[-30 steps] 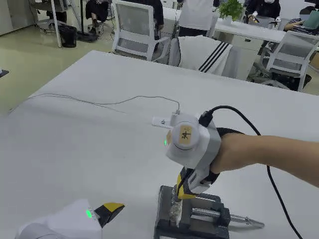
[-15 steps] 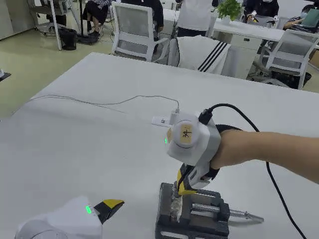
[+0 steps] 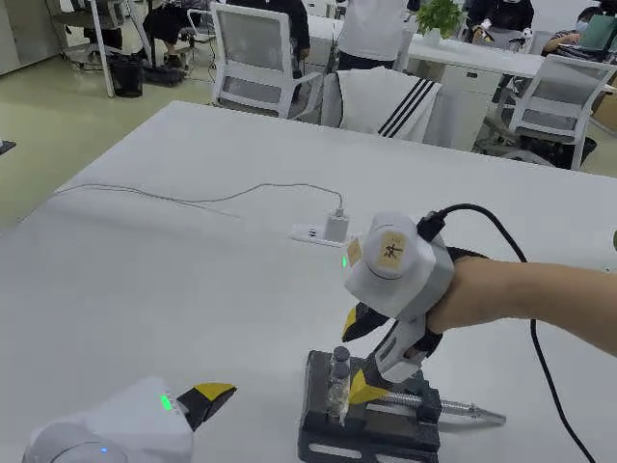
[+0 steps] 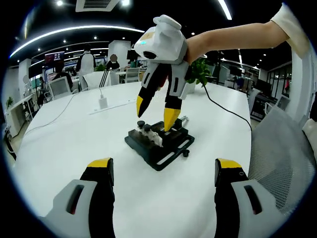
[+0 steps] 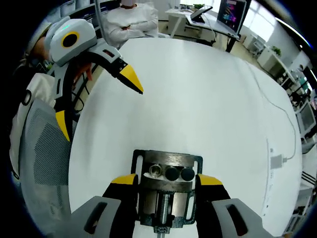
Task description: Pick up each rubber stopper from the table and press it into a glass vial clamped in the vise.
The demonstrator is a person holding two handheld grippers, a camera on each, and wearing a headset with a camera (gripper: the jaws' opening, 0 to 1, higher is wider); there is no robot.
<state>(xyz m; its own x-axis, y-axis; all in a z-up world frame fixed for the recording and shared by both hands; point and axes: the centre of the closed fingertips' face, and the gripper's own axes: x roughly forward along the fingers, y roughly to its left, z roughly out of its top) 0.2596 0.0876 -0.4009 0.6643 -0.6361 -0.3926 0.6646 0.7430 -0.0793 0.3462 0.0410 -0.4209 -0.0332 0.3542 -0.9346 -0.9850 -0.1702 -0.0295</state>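
Glass vials (image 3: 336, 388) stood clamped upright in the vise (image 3: 381, 431) beneath the open, empty right gripper (image 3: 357, 357), likely steadied for stoppering; the left gripper (image 4: 163, 163) also gaped empty.

Matt dark metal vise (image 3: 323, 434) with shiny screw (image 3: 472, 414) on smooth white table (image 3: 193, 270).

1 vise (image 5: 167, 157) is counted on 1 worktop (image 5: 198, 89). 3 vials (image 3: 337, 394) are seen in it, in a row: 2 are closed w/ dark stoppers (image 5: 171, 173), 1 open vial (image 5: 156, 171) is w/o. 2 claws are counted: left claw (image 4: 163, 166), right claw (image 5: 167, 181). Also noted on the worktop: 1 white charger (image 3: 335, 228) w/ 1 thin cable (image 3: 193, 200); 1 black cable (image 3: 521, 280). Beyond the far edge, approx. 2 white chairs (image 3: 253, 53) and 1 striped garment (image 3: 386, 101) are made out.
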